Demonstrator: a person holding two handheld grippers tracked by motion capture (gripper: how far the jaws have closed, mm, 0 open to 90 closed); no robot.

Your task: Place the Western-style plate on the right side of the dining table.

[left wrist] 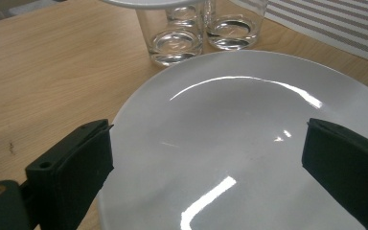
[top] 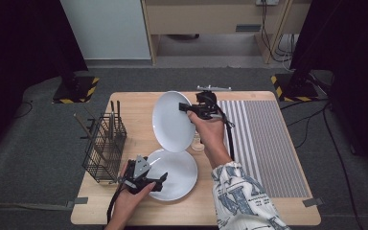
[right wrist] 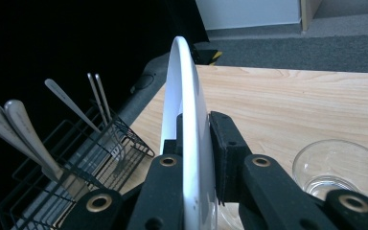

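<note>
My right gripper (top: 186,108) is shut on the rim of a white plate (top: 172,122), holding it lifted and tilted above the table. In the right gripper view that lifted plate (right wrist: 184,96) stands edge-on between the two jaws. A second white plate (top: 175,172) lies flat on the wooden table (top: 139,105) near the front. My left gripper (top: 159,182) is open at that flat plate's left edge, and in the left gripper view the flat plate (left wrist: 239,143) spreads between the wide-apart jaws.
A black wire basket (top: 104,146) with several pieces of cutlery stands at the table's left edge. Clear glasses (left wrist: 177,36) sit just beyond the flat plate, partly under the lifted one. A striped mat (top: 263,143) covers the table's right side.
</note>
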